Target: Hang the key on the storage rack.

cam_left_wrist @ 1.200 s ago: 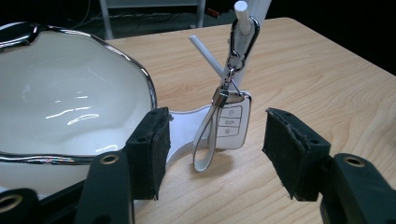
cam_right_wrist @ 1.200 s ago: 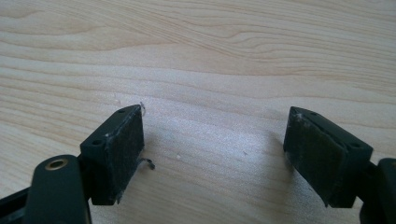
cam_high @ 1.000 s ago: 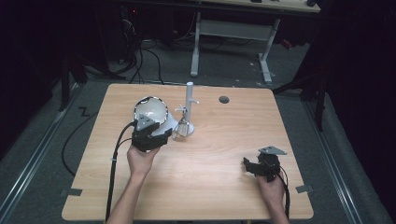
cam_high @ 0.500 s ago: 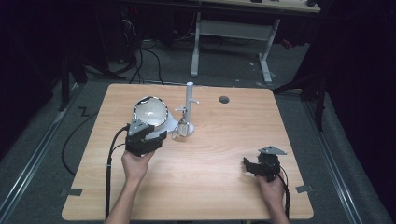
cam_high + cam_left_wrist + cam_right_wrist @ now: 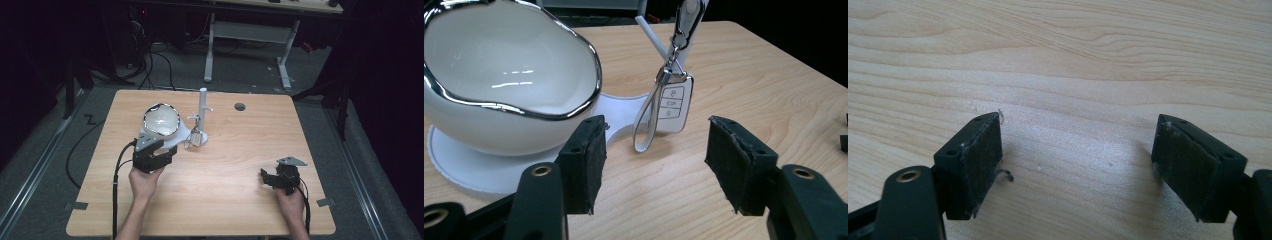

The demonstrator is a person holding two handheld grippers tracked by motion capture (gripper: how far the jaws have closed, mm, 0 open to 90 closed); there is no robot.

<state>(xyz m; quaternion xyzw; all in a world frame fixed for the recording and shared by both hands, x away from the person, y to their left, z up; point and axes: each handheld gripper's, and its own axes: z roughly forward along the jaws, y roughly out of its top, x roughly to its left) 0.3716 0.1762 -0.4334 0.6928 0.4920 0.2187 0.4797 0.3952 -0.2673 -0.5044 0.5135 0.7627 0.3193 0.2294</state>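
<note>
Left fingers (image 5: 651,167) sit apart with bare desk between the pads, nothing clamped; in the high view my left hand (image 5: 145,181) holds them just short of the bowl's base. Right fingers (image 5: 1075,167) also apart, hovering low over plain wood grain, well away from the rest at the near right of the desk (image 5: 235,200).

Car key (image 5: 672,102): white fob, silver trim, three buttons stacked down its face, roughly upright. It hangs by a metal clip from a peg on the white stand (image 5: 202,107), with a white loop strap (image 5: 646,122) dangling beside it down to the desk. It's just ahead of my left fingers, slightly right of centre between them, not touching either pad.

Bowl (image 5: 509,75): glossy white, wavy chrome rim, tilted on a round white base, just left of the key. My left-side pad is close to that base; can't tell whether it touches.
</note>
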